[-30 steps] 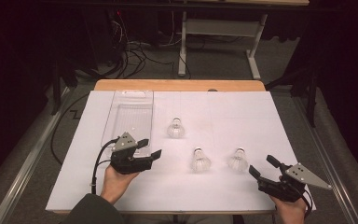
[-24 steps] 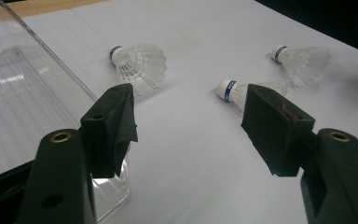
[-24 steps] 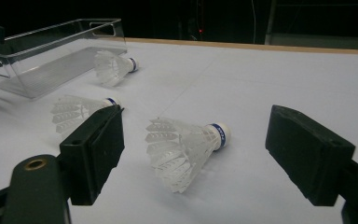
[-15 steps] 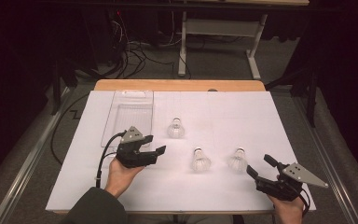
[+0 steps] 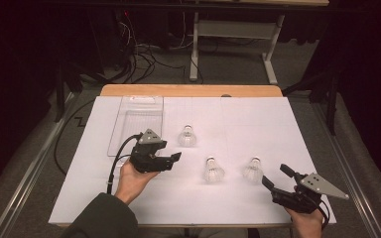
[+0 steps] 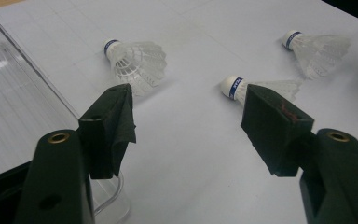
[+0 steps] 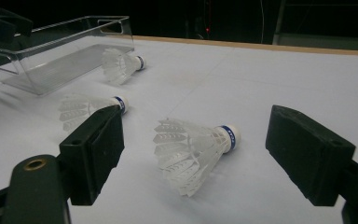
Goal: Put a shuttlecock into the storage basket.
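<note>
Straight ahead of my right gripper [image 7: 191, 154], jaws spread and empty, the nearest shuttlecock [image 7: 193, 149] lies on the table, cork pointing right across the gap; my left gripper [image 6: 186, 121], also spread, is farther off.

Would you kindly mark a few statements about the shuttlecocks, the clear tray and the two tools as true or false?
1. Three shuttlecocks lie on the table. True.
2. One shuttlecock sits inside the clear tray. False: the tray holds none.
3. The left tool grips a shuttlecock. False: it is open and holds nothing.
4. The right tool is open, with the right-hand shuttlecock just ahead. True.
</note>
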Action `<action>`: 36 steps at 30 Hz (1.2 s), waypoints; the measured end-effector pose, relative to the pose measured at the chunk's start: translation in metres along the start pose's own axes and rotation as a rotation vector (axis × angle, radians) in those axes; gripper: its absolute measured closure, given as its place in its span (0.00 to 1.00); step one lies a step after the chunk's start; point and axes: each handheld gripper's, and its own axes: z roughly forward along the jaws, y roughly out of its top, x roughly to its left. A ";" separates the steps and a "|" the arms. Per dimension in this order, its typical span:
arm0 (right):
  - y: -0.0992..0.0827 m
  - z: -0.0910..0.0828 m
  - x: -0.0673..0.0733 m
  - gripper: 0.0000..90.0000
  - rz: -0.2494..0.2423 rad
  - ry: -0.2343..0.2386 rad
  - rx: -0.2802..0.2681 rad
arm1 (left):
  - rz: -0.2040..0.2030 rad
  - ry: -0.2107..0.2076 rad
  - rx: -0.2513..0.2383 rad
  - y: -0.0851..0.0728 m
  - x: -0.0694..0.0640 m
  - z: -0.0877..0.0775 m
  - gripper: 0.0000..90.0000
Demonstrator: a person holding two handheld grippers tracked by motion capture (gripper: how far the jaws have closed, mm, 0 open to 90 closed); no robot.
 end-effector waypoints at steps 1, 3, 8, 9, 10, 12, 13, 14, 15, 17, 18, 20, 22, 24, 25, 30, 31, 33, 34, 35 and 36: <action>0.000 0.000 0.000 0.22 -0.001 0.001 0.000 | 0.004 0.004 0.007 0.002 0.000 0.000 0.38; 0.000 0.000 0.000 0.22 -0.001 0.003 0.000 | 0.014 0.012 0.023 0.005 -0.001 0.001 0.38; 0.000 0.000 0.000 0.22 -0.001 0.005 0.000 | 0.018 0.018 0.063 0.014 0.000 0.004 0.37; 0.000 0.000 0.000 0.22 -0.002 0.006 0.000 | 0.012 0.019 0.069 0.015 0.000 0.006 0.37; 0.000 0.000 0.000 0.22 -0.004 0.006 -0.001 | 0.013 0.019 0.079 0.016 0.000 0.007 0.36; 0.000 0.000 0.000 0.22 -0.004 0.005 -0.001 | 0.017 0.018 0.102 0.019 0.000 0.009 0.36; 0.000 0.000 0.000 0.22 -0.002 0.006 0.000 | 0.016 0.017 0.114 0.020 0.000 0.011 0.36; 0.000 0.000 0.000 0.22 -0.004 0.006 -0.001 | 0.017 0.018 0.123 0.021 0.000 0.012 0.36; 0.000 0.000 0.000 0.22 -0.002 0.007 -0.001 | 0.018 0.022 0.133 0.022 0.000 0.013 0.36; 0.000 0.000 0.000 0.22 -0.002 0.007 0.000 | 0.022 0.016 0.150 0.025 0.000 0.016 0.37; 0.000 0.000 0.000 0.22 -0.001 0.007 0.000 | 0.025 0.019 0.160 0.026 -0.001 0.017 0.37; 0.000 0.000 0.000 0.22 0.000 0.008 0.000 | 0.029 0.023 0.178 0.028 0.000 0.019 0.38; 0.000 0.000 0.000 0.22 0.000 0.008 0.000 | 0.025 0.018 0.192 0.030 0.001 0.022 0.38; 0.000 0.000 0.000 0.22 0.000 0.007 0.001 | 0.024 0.008 0.206 0.032 0.003 0.024 0.38; 0.000 0.000 0.000 0.22 0.000 0.007 0.000 | 0.025 0.010 0.213 0.034 0.003 0.025 0.38; 0.000 0.000 0.000 0.22 0.001 0.009 0.001 | 0.026 0.008 0.251 0.039 0.005 0.030 0.38; 0.000 0.000 0.000 0.22 0.000 0.009 0.001 | 0.027 0.011 0.261 0.041 0.005 0.031 0.37; 0.000 0.000 0.000 0.22 -0.002 0.010 0.001 | 0.028 0.015 0.286 0.044 0.005 0.034 0.37; 0.000 0.000 0.000 0.22 -0.006 0.011 0.001 | 0.027 0.015 0.300 0.045 0.005 0.035 0.36; 0.000 0.001 0.000 0.22 -0.009 0.009 0.003 | 0.029 0.018 0.311 0.046 0.006 0.036 0.35; 0.000 0.001 0.001 0.22 -0.014 0.007 0.006 | 0.029 0.020 0.324 0.047 0.006 0.038 0.35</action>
